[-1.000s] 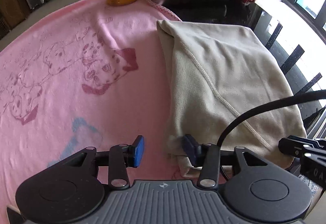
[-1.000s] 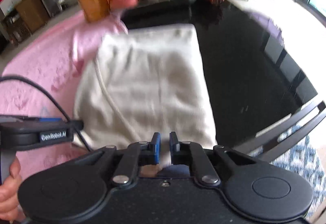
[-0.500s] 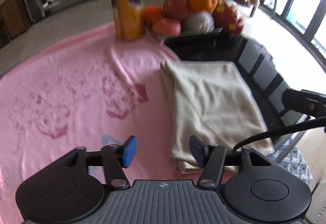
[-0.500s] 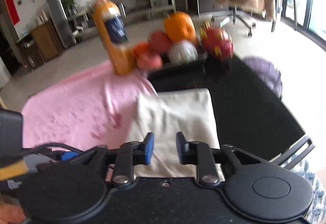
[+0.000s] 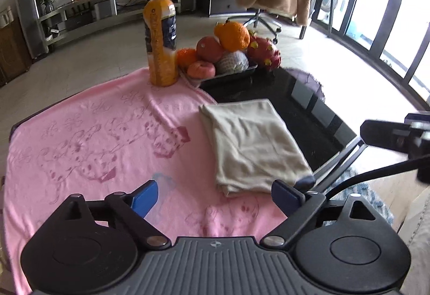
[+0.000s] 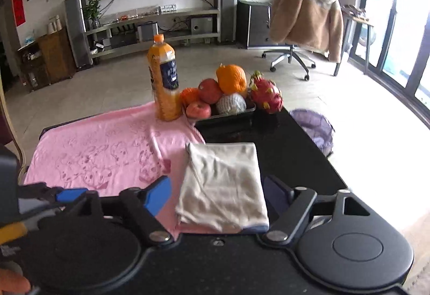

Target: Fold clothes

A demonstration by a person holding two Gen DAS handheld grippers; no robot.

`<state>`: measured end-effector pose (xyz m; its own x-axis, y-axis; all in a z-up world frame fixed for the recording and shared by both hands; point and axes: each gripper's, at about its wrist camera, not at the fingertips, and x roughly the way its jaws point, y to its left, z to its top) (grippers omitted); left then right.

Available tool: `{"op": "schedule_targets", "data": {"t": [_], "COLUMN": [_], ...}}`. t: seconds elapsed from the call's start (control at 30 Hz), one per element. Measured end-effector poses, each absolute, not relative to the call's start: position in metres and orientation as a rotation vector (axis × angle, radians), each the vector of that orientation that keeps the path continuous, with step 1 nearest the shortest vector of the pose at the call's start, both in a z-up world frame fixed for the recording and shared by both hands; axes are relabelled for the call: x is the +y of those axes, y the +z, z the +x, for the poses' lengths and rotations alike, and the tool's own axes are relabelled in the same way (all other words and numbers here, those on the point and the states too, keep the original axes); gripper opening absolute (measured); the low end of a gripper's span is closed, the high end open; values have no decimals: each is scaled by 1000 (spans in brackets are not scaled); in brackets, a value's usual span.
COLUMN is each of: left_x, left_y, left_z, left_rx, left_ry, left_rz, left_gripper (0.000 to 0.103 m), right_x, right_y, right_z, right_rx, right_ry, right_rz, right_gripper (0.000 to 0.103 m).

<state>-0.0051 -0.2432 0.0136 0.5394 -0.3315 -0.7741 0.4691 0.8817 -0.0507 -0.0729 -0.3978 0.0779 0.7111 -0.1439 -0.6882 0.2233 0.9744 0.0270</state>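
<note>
Left wrist view: the bench (image 5: 309,96), dark and glossy where it is bare, is covered over most of its near side by a pink blanket (image 5: 88,139), and the cream garment (image 5: 250,144) is seen lying folded flat, partly on the blanket and partly on the bare top, its near corner close to the bench edge. That placement is judged the main risk: a careless tug at the near hem could slide the fold off the slick surface or spill its layers open. A lesser risk is posed by the juice bottle (image 5: 160,39) and the fruit tray (image 5: 228,74) standing at the far end, well apart from the garment but liable to be knocked if the blanket is dragged. The left gripper (image 5: 215,194) is held above the blanket with its fingers (image 5: 145,197) spread wide and nothing between them; its jaws have just been opening. The right gripper (image 6: 216,194) is likewise wide apart and empty above the garment's near edge, having just been opening too.
</note>
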Motion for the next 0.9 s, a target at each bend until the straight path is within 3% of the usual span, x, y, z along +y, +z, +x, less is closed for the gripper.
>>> {"op": "schedule_targets", "data": {"t": [0.37, 0.9], "left_x": [-244, -246], "left_y": [1, -9], "left_z": [-47, -53], "left_rx": [935, 992], "left_ry": [-511, -513], "left_rz": [221, 203], "left_gripper": [93, 93], "right_x": [-391, -393], "right_y": [48, 27], "right_z": [-108, -123], "right_rx": [855, 891], "right_ry": [-266, -307], "right_rz": [159, 193], "right_gripper": [85, 86]}}
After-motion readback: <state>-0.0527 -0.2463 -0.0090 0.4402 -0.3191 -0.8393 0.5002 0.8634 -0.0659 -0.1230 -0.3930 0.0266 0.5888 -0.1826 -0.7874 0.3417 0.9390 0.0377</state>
